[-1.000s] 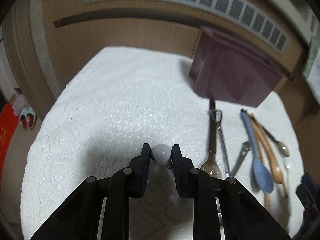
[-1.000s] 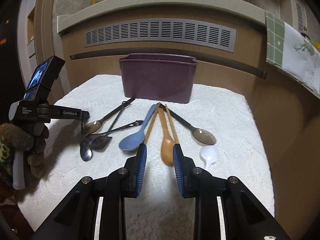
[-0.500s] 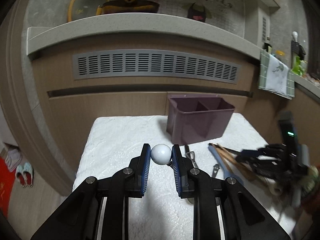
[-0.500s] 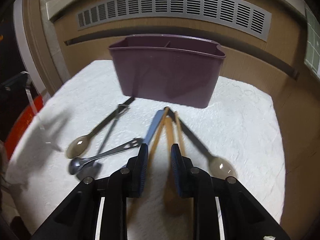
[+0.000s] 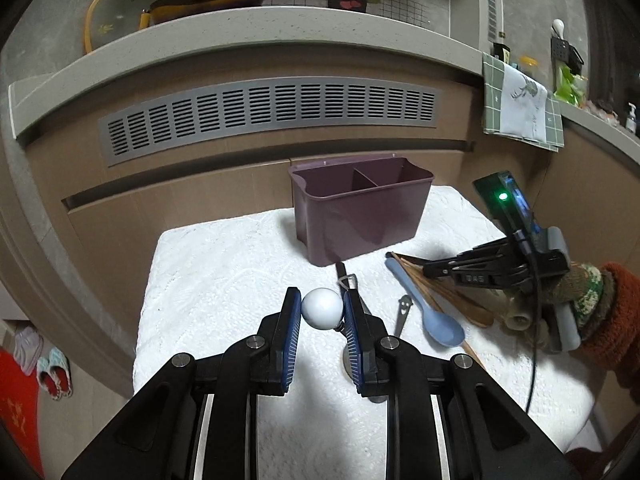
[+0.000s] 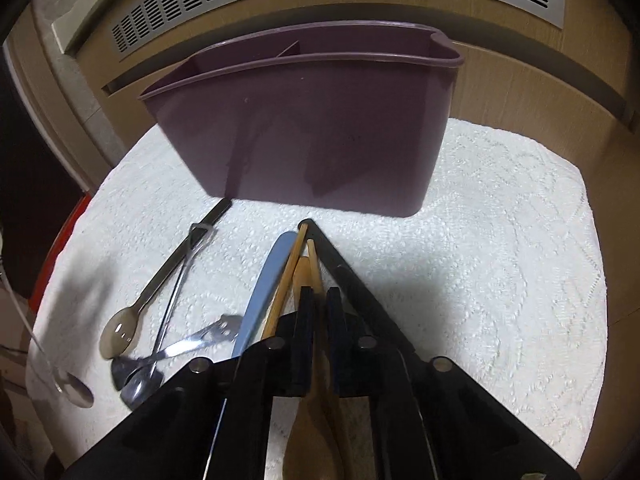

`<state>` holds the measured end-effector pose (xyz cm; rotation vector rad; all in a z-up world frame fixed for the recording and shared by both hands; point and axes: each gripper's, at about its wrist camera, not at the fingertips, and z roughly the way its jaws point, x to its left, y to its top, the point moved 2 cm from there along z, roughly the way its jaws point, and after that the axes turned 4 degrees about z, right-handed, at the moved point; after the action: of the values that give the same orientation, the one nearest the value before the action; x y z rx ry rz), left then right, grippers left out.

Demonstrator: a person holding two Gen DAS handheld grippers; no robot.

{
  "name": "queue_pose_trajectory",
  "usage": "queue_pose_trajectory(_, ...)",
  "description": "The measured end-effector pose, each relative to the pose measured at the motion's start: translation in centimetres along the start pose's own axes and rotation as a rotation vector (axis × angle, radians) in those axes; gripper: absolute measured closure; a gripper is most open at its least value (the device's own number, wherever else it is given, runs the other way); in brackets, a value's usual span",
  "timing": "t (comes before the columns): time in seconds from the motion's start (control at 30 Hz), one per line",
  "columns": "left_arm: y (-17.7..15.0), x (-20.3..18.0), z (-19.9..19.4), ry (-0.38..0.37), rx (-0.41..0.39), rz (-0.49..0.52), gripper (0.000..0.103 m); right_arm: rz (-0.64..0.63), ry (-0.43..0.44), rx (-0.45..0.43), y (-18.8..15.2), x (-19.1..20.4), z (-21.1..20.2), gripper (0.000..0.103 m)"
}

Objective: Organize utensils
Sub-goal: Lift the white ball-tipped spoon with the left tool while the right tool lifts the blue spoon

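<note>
Above the white cloth (image 5: 224,280), our left gripper (image 5: 322,314) was clamped on a white ball-ended utensil (image 5: 322,309) — our right gripper (image 6: 318,312) nearly together around the wooden spoon (image 6: 306,280), near the purple caddy (image 6: 312,140).

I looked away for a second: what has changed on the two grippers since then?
The right gripper came down from above the table onto the wooden spoon and narrowed its fingers around the handle. The left gripper rose and tilted up, keeping its grip on the white ball-ended utensil. The purple caddy and blue spoon stayed put.
</note>
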<state>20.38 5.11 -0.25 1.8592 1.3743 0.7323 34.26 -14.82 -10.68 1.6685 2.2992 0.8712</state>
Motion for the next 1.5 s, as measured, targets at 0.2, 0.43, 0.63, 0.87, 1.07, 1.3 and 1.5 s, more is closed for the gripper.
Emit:
queue_pose_trajectory(0.2,0.3,-1.8,-0.8,-0.006,0.008,0.003,0.080,0.034,0.105,-0.105,-2.1,-0.2,-5.5,0.101)
queue_pose_trajectory(0.43,0.2,-2.8,-0.8,0.008,0.021,-0.011,0.080,-0.044,0.001,-0.077,-5.3,-1.1,-5.5,0.096)
queue_pose_trajectory(0.63,-0.5,-2.1,0.3,0.005,0.049,-0.036,0.080,-0.038,0.073,-0.060,-6.5,-1.5,-4.7,0.094)
queue_pose_trajectory(0.87,-0.9,-1.7,1.4,-0.011,0.055,-0.059,0.080,-0.033,0.129,-0.057,-3.8,2.6,-2.6,0.086)
queue_pose_trajectory(1.07,-1.6,-0.4,0.8,-0.011,0.041,-0.082,0.080,0.014,0.050,-0.003,-2.0,3.8,0.4,0.089)
queue_pose_trajectory(1.3,-2.3,0.8,1.3,-0.036,0.043,-0.126,0.080,0.033,-0.004,0.040,-2.0,3.5,1.0,0.085)
queue_pose_trajectory(1.5,-1.8,0.5,1.0,-0.015,0.059,-0.081,0.080,-0.017,-0.104,0.011,0.2,5.0,3.0,0.085)
